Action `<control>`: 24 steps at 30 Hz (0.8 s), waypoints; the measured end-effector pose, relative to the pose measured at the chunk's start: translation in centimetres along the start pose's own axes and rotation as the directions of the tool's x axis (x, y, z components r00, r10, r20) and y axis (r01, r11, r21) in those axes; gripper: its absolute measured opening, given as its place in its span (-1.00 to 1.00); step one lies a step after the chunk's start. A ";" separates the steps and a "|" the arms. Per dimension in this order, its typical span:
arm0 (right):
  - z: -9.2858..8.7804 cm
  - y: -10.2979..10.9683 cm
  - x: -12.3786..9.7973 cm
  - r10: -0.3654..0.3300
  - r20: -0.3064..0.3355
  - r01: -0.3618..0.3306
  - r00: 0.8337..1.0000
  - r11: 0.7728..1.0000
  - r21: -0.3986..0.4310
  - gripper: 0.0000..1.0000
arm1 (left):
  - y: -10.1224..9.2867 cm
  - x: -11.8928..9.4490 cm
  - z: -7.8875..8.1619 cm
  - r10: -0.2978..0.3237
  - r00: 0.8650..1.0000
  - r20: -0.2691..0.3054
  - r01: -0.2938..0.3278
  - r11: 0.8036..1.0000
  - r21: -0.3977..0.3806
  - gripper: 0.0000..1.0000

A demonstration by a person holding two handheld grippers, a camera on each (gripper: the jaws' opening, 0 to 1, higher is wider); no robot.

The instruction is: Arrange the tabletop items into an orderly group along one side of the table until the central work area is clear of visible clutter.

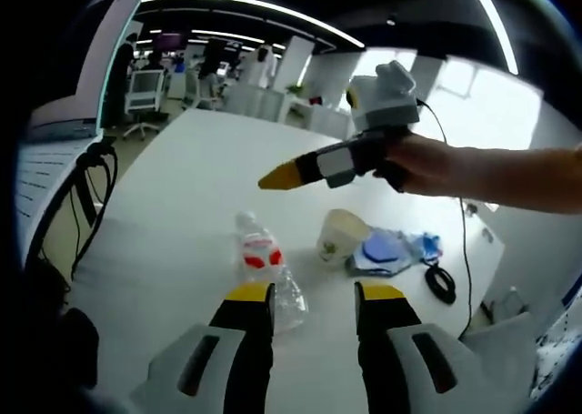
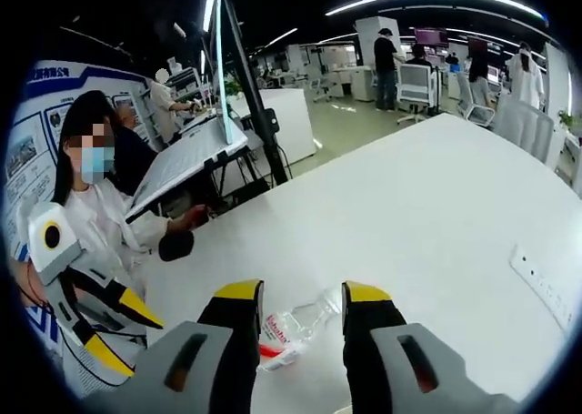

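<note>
In the left gripper view we see our left gripper (image 1: pixel 314 296) held low over the white bench (image 1: pixel 182 186), its yellow-tipped jaws spread apart and holding nothing. A clear plastic bottle (image 1: pixel 264 268) with a red-and-white label lies on its side just beyond the left jaw, its lower end partly hidden behind that jaw. Farther out, a pale paper cup (image 1: pixel 341 235) lies tipped over, touching a crumpled blue and clear plastic bag (image 1: pixel 393 250), and a black cable (image 1: pixel 443 282) coils just beside the bag. Our right gripper (image 1: pixel 273 178) hangs above these things, gripped by a hand (image 1: pixel 427 164), its yellow tip pointing left; we cannot tell how its jaws stand from here. In the right gripper view we see the right gripper (image 2: pixel 300 296) with its jaws parted and empty, and the bottle (image 2: pixel 293 330) lying on the bench (image 2: pixel 427 205) between them and beyond the tips, untouched. Our left gripper (image 2: pixel 127 337) enters from the left edge with its jaws apart. A seated person (image 2: pixel 100 205) is beside the bench, near a slanted board on a stand (image 2: pixel 195 155).
</note>
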State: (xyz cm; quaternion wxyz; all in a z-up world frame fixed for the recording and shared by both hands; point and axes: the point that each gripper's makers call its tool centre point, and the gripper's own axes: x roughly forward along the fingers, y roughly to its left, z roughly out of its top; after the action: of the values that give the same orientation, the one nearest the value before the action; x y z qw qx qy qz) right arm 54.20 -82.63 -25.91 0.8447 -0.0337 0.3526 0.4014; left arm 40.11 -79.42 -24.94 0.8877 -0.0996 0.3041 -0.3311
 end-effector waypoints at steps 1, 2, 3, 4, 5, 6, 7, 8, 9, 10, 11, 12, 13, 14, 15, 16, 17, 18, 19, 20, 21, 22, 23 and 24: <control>-0.1 -0.1 0.1 -0.004 -0.003 0.004 1.000 1.000 0.007 -0.37 | 0.0 0.0 0.0 0.000 1.000 0.000 0.000 1.000 -0.002 -0.37; -0.1 -0.2 0.2 -0.008 -0.005 0.008 1.000 1.000 0.012 -0.38 | 0.0 0.1 -0.1 -0.001 1.000 0.000 0.001 1.000 -0.004 -0.38; -0.3 -0.3 0.3 -0.010 -0.013 0.011 1.000 1.000 0.024 -0.40 | 0.1 0.1 -0.1 -0.001 1.000 -0.001 0.001 1.000 -0.004 -0.38; -0.4 -0.4 0.4 -0.014 -0.021 0.014 1.000 0.999 0.034 -0.41 | 0.1 0.1 -0.2 0.000 1.000 -0.002 0.000 1.000 -0.004 -0.38; -0.4 -0.5 0.5 -0.016 -0.022 0.017 1.000 0.999 0.039 -0.42 | 0.1 0.1 -0.3 -0.001 1.000 -0.002 0.001 1.000 -0.008 -0.38; -0.5 -0.6 0.7 -0.023 -0.024 0.024 0.999 0.999 0.045 -0.43 | 0.1 0.1 -0.3 -0.001 1.000 -0.001 0.001 1.000 -0.011 -0.38; -0.7 -0.8 0.8 -0.032 -0.034 0.033 0.999 0.998 0.052 -0.44 | 0.1 0.1 -0.3 -0.001 1.000 -0.001 0.001 1.000 -0.011 -0.38; -0.8 -1.0 0.9 -0.035 -0.040 0.038 0.999 0.997 0.070 -0.43 | 0.2 0.1 -0.4 -0.001 1.000 -0.002 0.001 1.000 -0.012 -0.38; -0.8 -1.1 1.0 -0.035 -0.040 0.038 0.999 0.996 0.087 -0.42 | 0.2 0.2 -0.4 -0.001 1.000 -0.002 0.001 1.000 -0.013 -0.38; -1.0 -1.2 1.2 -0.035 -0.052 0.040 0.998 0.994 0.100 -0.42 | 0.3 0.2 -0.5 -0.001 1.000 -0.003 0.001 1.000 -0.015 -0.38; -1.1 -1.2 1.4 -0.032 -0.063 0.038 0.997 0.994 0.107 -0.43 | 0.3 0.2 -0.5 -0.001 1.000 -0.003 0.001 1.000 -0.016 -0.38; -1.3 -1.2 1.5 -0.030 -0.074 0.039 0.997 0.993 0.113 -0.42 | 0.3 0.2 -0.5 -0.001 1.000 -0.003 0.001 1.000 -0.018 -0.38; -1.3 -1.3 1.6 -0.033 -0.071 0.041 0.997 0.993 0.109 -0.42 | 0.3 0.2 -0.6 -0.001 1.000 -0.004 0.001 1.000 -0.018 -0.38; -1.4 -1.5 1.7 -0.045 -0.075 0.053 0.996 0.992 0.111 -0.43 | 0.4 0.3 -0.6 -0.002 1.000 -0.005 0.002 1.000 -0.019 -0.38; -1.5 -1.6 1.7 -0.051 -0.083 0.061 0.995 0.991 0.122 -0.43 | 0.4 0.3 -0.6 -0.002 1.000 -0.006 0.002 1.000 -0.019 -0.38; -1.5 -1.7 1.8 -0.049 -0.085 0.060 0.995 0.988 0.140 -0.44 | 0.4 0.3 -0.6 -0.001 1.000 -0.005 0.001 1.000 -0.019 -0.38; -1.6 -1.7 1.9 -0.046 -0.086 0.060 0.995 0.985 0.161 -0.45 | 0.5 0.3 -0.6 -0.001 1.000 -0.004 0.001 1.000 -0.021 -0.38; -1.6 -1.8 2.0 -0.050 -0.090 0.064 0.995 0.984 0.164 -0.45 | 0.5 0.3 -0.7 -0.001 1.000 -0.004 0.001 1.000 -0.023 -0.38; -1.8 -2.0 2.2 -0.054 -0.099 0.070 0.994 0.983 0.172 -0.45 | 0.6 0.4 -0.7 0.000 1.000 -0.005 0.000 1.000 -0.023 -0.38; -1.9 -2.1 2.3 -0.057 -0.106 0.076 0.993 0.979 0.187 -0.44 | 0.6 0.4 -0.7 0.000 1.000 -0.004 0.000 1.000 -0.024 -0.38; -2.0 -2.2 2.3 -0.060 -0.110 0.081 0.992 0.977 0.199 -0.44 | 0.6 0.4 -0.7 -0.001 1.000 -0.004 0.001 1.000 -0.025 -0.38; -2.1 -2.3 2.5 -0.062 -0.116 0.085 0.991 0.973 0.214 -0.44 | 0.7 0.5 -0.7 0.000 1.000 -0.004 0.000 1.000 -0.026 -0.38; -2.2 -2.3 2.5 -0.064 -0.123 0.091 0.990 0.968 0.233 -0.44 | 0.7 0.5 -0.8 0.000 1.000 -0.004 0.000 1.000 -0.028 -0.38; -2.4 -2.4 2.7 -0.066 -0.131 0.098 0.989 0.963 0.250 -0.43 | 0.7 0.5 -0.8 -0.001 1.000 -0.003 0.001 1.000 -0.031 -0.38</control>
State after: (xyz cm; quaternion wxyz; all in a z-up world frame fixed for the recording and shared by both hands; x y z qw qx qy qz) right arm 55.69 -83.33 -29.99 0.8349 0.0367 0.4503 0.3143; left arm 40.32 -79.19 -26.12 0.8855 -0.1128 0.3105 -0.3269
